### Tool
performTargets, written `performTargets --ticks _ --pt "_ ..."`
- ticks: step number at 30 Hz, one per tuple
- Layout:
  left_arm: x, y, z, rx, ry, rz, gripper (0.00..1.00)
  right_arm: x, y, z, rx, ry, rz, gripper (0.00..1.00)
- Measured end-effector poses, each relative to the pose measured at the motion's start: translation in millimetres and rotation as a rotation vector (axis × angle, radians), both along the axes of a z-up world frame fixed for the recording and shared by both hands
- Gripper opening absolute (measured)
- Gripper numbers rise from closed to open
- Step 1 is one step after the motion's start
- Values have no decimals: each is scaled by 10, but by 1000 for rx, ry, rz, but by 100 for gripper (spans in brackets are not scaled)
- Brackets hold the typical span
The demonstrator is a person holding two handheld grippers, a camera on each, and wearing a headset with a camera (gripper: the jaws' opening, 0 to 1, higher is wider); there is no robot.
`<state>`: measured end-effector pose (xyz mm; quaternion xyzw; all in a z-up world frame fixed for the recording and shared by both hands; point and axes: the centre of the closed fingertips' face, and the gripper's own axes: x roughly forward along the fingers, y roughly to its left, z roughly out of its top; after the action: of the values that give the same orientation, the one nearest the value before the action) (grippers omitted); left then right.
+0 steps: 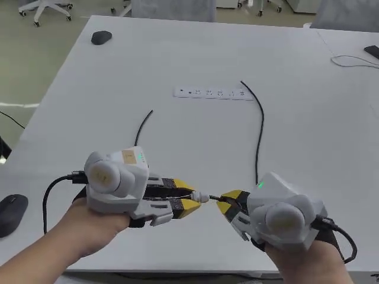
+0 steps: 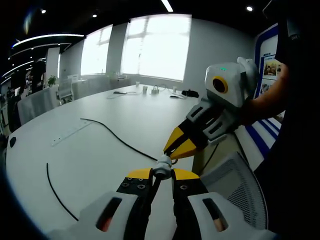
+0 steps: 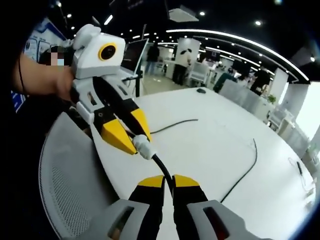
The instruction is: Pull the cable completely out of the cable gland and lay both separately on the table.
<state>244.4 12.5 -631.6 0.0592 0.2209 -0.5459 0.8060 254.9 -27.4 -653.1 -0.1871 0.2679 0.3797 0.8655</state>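
A small white cable gland (image 1: 203,197) hangs in the air above the table's near edge. My left gripper (image 1: 194,197) is shut on it, and the gland (image 2: 162,167) sits between that gripper's yellow tips (image 2: 162,174). A short black cable (image 1: 214,198) runs out of the gland to the right. My right gripper (image 1: 222,201) is shut on this cable (image 3: 162,167) a few centimetres from the gland (image 3: 142,145). The two grippers face each other tip to tip, almost touching. The cable still enters the gland.
On the white table (image 1: 195,53) lie a power strip (image 1: 212,93), a long black cable (image 1: 259,130) and a short black cable (image 1: 144,123). One mouse (image 1: 101,37) sits far left, another mouse (image 1: 10,214) near left. A mesh chair (image 3: 65,195) stands below the grippers.
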Motion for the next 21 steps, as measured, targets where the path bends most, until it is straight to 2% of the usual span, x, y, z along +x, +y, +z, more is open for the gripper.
performTargets --ticks 1,9,16,21 --pt "4 4 1 0 1 1 15 0 -24 -26 13 22 -17 0" --pt "-2 18 -14 5 1 2 15 23 -159 -152 -6 37 -61 0" --pt "-63 24 -68 11 9 -4 15 35 -335 -345 -8 102 -153 0" --pt "-88 25 -80 11 13 -6 15 36 -378 -391 7 138 -197 0"
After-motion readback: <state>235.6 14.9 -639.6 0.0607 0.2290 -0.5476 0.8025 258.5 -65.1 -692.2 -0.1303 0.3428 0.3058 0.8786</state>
